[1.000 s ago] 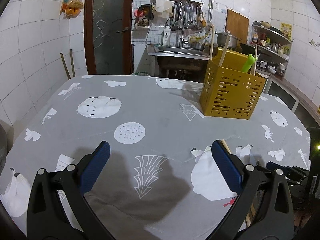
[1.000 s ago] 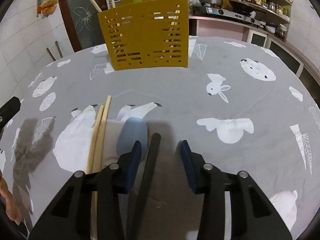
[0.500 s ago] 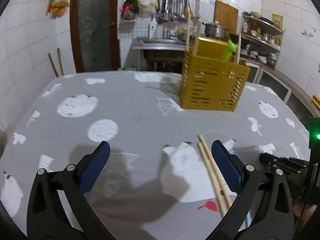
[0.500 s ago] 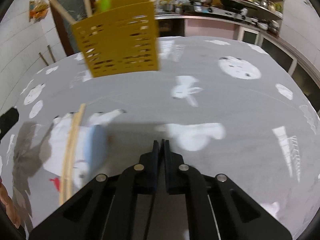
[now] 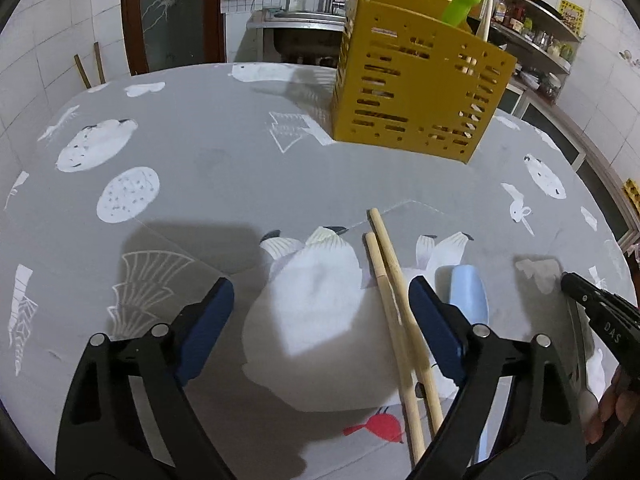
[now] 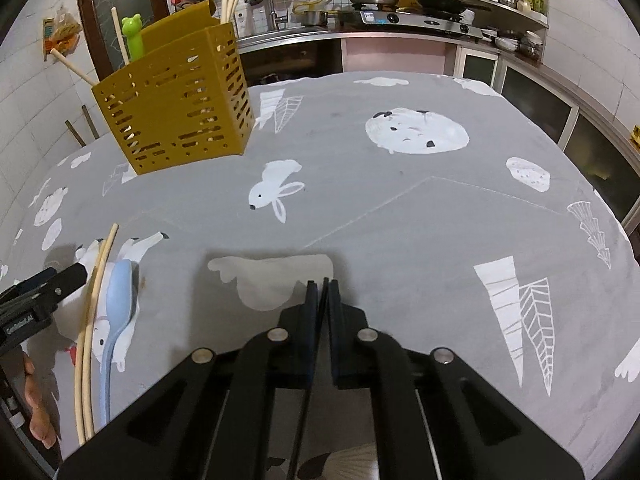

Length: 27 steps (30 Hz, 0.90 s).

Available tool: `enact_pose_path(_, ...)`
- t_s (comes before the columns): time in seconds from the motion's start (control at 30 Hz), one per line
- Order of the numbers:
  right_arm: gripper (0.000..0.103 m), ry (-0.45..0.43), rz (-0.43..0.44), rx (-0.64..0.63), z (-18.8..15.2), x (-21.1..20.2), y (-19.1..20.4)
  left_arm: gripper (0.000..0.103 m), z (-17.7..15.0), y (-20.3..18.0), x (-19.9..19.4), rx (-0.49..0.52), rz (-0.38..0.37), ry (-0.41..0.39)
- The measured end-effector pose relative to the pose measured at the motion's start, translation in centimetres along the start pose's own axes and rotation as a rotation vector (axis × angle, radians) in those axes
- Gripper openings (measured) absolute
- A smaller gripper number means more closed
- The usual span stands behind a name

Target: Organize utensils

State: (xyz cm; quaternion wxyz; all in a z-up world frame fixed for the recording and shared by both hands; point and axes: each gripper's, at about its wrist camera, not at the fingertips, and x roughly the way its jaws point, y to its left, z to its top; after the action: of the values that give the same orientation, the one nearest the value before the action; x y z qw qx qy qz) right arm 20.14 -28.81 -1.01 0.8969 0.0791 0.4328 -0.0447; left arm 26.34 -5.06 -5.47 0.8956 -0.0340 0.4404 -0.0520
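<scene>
I see the table [image 6: 400, 152] under its grey printed cloth, and at its far side the yellow slotted caddy [image 6: 176, 100] stands upright. It already holds several chopsticks and a green frog-topped utensil [image 5: 462, 2], so I judge it the place where the loose pieces belong.

Near the front edge lie two wooden chopsticks [image 5: 394, 300] side by side, with a pale blue spoon [image 6: 118, 300] just beside them; these remain to be sorted.

My left gripper [image 5: 320, 320] hovers low over the cloth, spread wide, with its right finger [image 5: 434, 328] right beside the chopsticks, which suits a pickup.

My right gripper [image 6: 323, 320] is raised above bare cloth and pinches a thin dark handle [image 6: 304, 404], of which only an edge-on strip shows between the pads. It points toward the far side, well apart from the caddy.
</scene>
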Motion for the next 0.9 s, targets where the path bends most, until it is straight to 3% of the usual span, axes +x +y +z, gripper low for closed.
enact_pose_path(0.13,0.006,-0.002,0.007,0.000,-0.2,0.2,0.0,0.081,-0.1,-0.7,0.4,0.026,0.040,0.009)
enact_pose_path(0.53,0.006,-0.011,0.023,0.015,-0.4,0.2,-0.5,0.078,0.0,-0.7,0.9,0.040,0.059,0.028)
enact_pose_path(0.7,0.006,0.000,0.022,0.012,-0.3,0.3,-0.5,0.063,0.4,-2.1,1.6,0.072,0.077,0.037)
enact_pose_path(0.83,0.006,0.016,0.018,-0.008,0.0,0.2,-0.3,0.040,1.6,-2.5,2.1,0.071,0.043,0.063)
enact_pose_path(0.9,0.006,0.020,0.020,-0.010,0.1,0.2,-0.4,0.035,1.9,-2.7,2.3,0.073,0.039,0.075)
